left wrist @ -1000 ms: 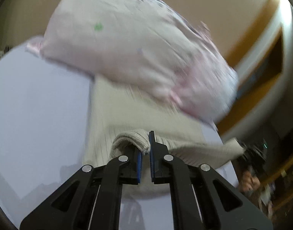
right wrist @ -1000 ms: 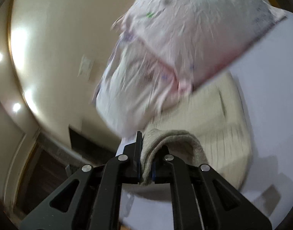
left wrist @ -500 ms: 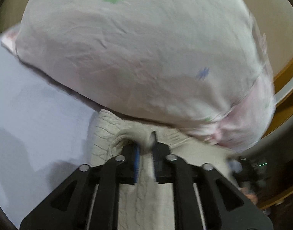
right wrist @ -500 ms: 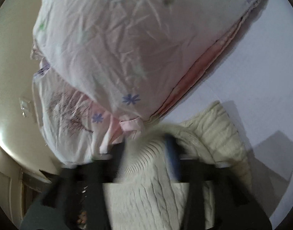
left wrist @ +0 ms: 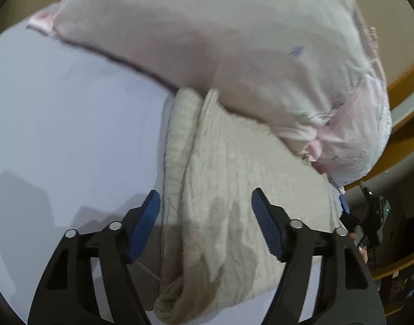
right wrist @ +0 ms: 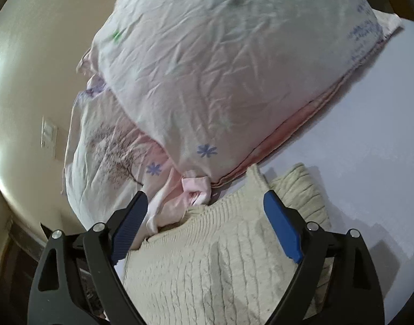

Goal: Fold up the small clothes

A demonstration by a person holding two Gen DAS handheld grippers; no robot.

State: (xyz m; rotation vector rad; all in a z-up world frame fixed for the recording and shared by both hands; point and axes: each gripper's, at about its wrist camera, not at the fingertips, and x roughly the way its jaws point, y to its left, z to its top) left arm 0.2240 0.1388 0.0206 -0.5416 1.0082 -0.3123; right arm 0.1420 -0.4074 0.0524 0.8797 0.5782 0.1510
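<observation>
My left gripper [left wrist: 205, 224] stands wide apart, its blue pads holding nothing; the cream knit sweater [left wrist: 234, 189] lies flat beneath and between them on the pale bed sheet [left wrist: 71, 135]. From this wrist view the sweater runs from about six o'clock up toward twelve, folded over itself, with a doubled edge showing along its nine o'clock side. Its far end tucks up against the pink-white pillow [left wrist: 220, 40], which fills the frame from eleven round to three o'clock. At four o'clock, past the bed's edge, I see a dark device [left wrist: 374, 216], too small to make out.

My right gripper [right wrist: 204, 224] is likewise spread wide and grips nothing. The sweater [right wrist: 212, 265] sits between and under its fingers, ribbed knit running toward me at six o'clock, its far corner at about one o'clock touching the pillow's seam. The pillow [right wrist: 220, 67], printed with small blue and green flowers, bulges from ten to two o'clock. A second printed pillow [right wrist: 106, 149] lies under it at nine o'clock, with a pink fabric tab [right wrist: 194, 187] hanging just beside the sweater's top edge. The sheet [right wrist: 369, 149] spreads to three o'clock, and a beige wall [right wrist: 31, 54] with a switch plate [right wrist: 48, 135] shows at nine to ten.
</observation>
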